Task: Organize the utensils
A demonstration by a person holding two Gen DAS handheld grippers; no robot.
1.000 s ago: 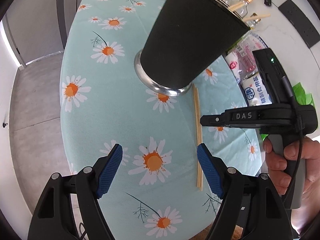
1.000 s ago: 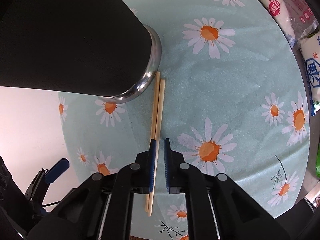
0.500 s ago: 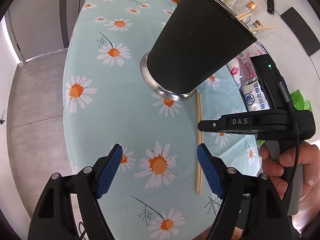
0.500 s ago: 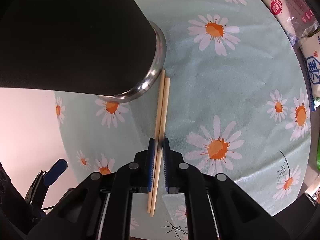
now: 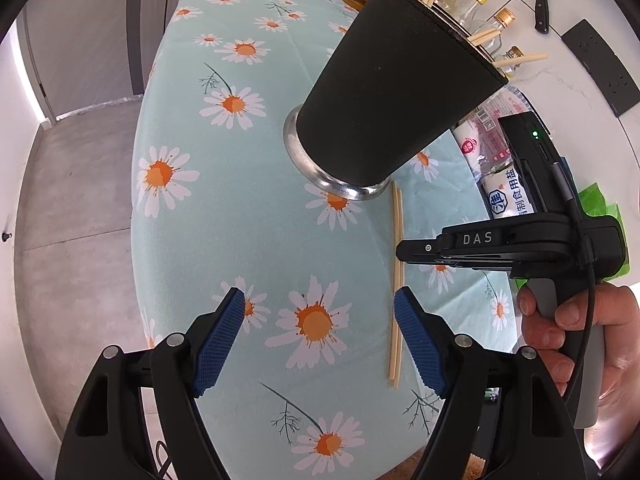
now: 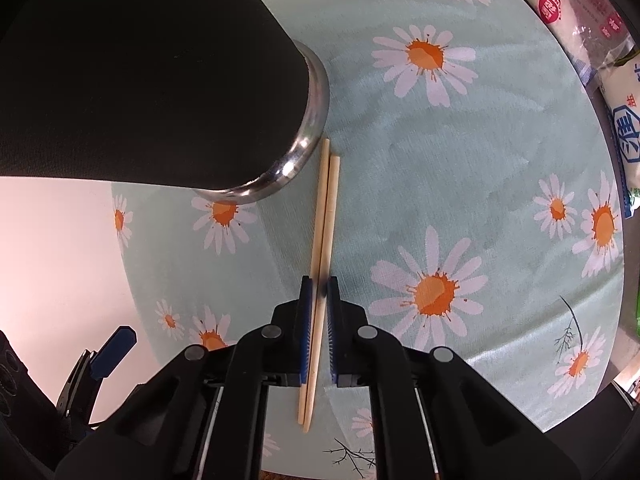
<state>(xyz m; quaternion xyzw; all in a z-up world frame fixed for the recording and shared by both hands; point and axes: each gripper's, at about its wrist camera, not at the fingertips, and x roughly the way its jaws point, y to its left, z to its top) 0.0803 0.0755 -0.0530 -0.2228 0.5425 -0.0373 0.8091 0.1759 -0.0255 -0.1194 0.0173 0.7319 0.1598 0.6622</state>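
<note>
Your right gripper (image 6: 319,292) has its blue pads (image 6: 306,320) drawn in to a narrow slot, and the pair of chopsticks (image 6: 325,216) runs straight through that slot; whether the pads actually press the wood or only flank it you cannot tell from these views. The chopsticks are two pale, slim wooden sticks lying side by side and touching along their length, flat on the daisy-print tablecloth (image 6: 460,168). Their far ends reach ahead of your right fingertips to just beside the shiny metal base of the black utensil holder (image 6: 152,72), and their near ends pass back under the gripper body. Your left gripper (image 5: 320,312) is spread wide with nothing between its pads, hanging over a large daisy; the same chopsticks (image 5: 396,280) lie just inside its right-hand finger, and the holder (image 5: 396,100) stands ahead of it, with more pale stick ends poking out of its top. From the left wrist camera your right hand (image 5: 576,344) shows on the right gripper's handle. The middle of the chopsticks is hidden behind that gripper's nose there, the holder's mouth is cut off in the right view, and the printed packets (image 5: 500,176) beyond the cloth's edge are only partly legible.
</note>
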